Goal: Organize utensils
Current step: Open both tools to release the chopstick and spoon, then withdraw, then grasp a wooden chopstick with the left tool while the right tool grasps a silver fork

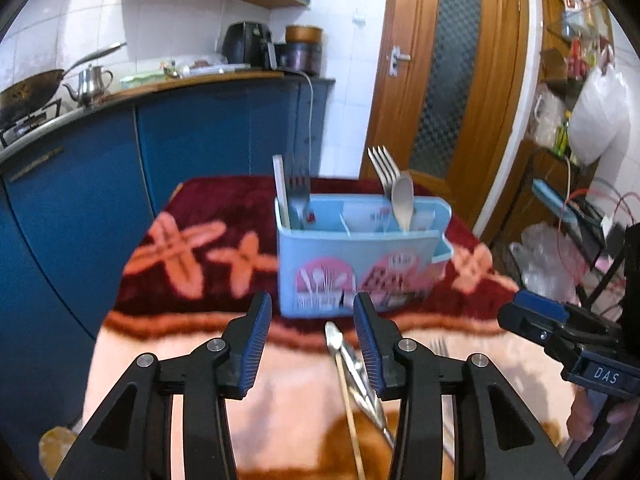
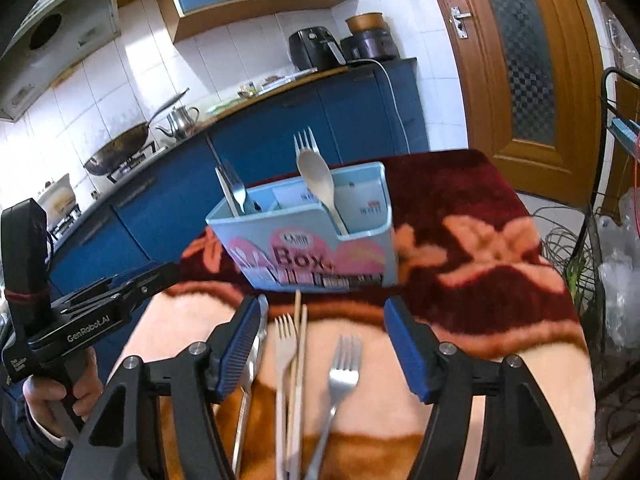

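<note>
A light blue utensil box stands on a red flowered cloth; it also shows in the right wrist view. It holds two forks, a white stick and a pale spoon. My left gripper is open and empty above the cloth, in front of the box. A metal utensil and a chopstick lie under its right finger. My right gripper is open and empty above two forks, chopsticks and a metal utensil lying loose on the cloth.
The cloth-covered table drops off at its edges. Blue kitchen cabinets with a wok and kettle stand behind. A wooden door is at the back right. Bags and wires crowd the right side.
</note>
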Available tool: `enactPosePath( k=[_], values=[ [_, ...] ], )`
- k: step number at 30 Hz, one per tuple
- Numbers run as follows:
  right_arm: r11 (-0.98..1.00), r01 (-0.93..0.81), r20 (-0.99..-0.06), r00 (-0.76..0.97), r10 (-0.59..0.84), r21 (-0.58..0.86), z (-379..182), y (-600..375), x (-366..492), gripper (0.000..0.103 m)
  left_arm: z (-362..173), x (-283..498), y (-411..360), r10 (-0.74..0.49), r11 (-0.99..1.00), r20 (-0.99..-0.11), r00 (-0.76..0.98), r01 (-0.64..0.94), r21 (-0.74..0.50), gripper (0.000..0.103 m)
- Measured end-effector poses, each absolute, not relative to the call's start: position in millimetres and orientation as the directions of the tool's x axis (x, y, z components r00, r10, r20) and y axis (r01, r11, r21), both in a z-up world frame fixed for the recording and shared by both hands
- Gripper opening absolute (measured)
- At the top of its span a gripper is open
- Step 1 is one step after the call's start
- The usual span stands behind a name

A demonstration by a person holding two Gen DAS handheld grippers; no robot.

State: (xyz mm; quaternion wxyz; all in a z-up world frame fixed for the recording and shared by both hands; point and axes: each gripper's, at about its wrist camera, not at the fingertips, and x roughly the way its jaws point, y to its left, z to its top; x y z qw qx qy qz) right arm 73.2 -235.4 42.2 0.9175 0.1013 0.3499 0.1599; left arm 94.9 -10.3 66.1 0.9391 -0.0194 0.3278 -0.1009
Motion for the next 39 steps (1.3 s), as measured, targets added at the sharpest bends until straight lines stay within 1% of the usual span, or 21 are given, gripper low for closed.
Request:
enactPosePath(
  k=[10, 16, 24, 32, 34, 35, 36, 39],
  values=[
    [0.949, -0.169, -0.673, 0.671, 0.310, 0.268, 10, -243, 71, 0.069, 29, 98, -18, -0.194, 0.980, -0.699, 0.689, 0.168, -0.106, 0.044],
    [0.950, -0.137, -0.706, 0.641, 0.301, 0.281, -8, -250, 74, 0.069, 9, 104, -24, -0.174, 0.983, -0.750, 0.639, 0.161, -0.091, 0.044],
    [0.955, -0.118, -0.724, 0.628, 0.284, 0.273, -19, -254, 74, 0.071, -6, 111, -32, -0.162, 0.984, -0.781, 0.603, 0.161, -0.080, 0.044],
    [0.949, -0.114, -0.718, 0.630, 0.297, 0.293, -21, -258, 74, 0.071, -14, 118, -42, -0.163, 0.981, -0.795, 0.585, 0.183, -0.067, 0.044],
    [0.948, -0.114, -0.716, 0.630, 0.301, 0.298, -22, -259, 73, 0.071, -16, 119, -44, -0.170, 0.979, -0.798, 0.578, 0.191, -0.071, 0.040],
    [0.947, -0.114, -0.716, 0.630, 0.302, 0.299, -22, -260, 73, 0.071, -17, 120, -45, -0.172, 0.979, -0.800, 0.574, 0.192, -0.072, 0.032],
    [0.947, -0.114, -0.715, 0.630, 0.304, 0.301, -23, -260, 73, 0.071, -18, 121, -45, -0.177, 0.978, -0.802, 0.570, 0.194, -0.077, 0.026],
    [0.946, -0.115, -0.714, 0.630, 0.306, 0.304, -23, -260, 73, 0.071, -18, 123, -46, -0.191, 0.976, -0.801, 0.568, 0.200, -0.090, 0.020]
  ],
)
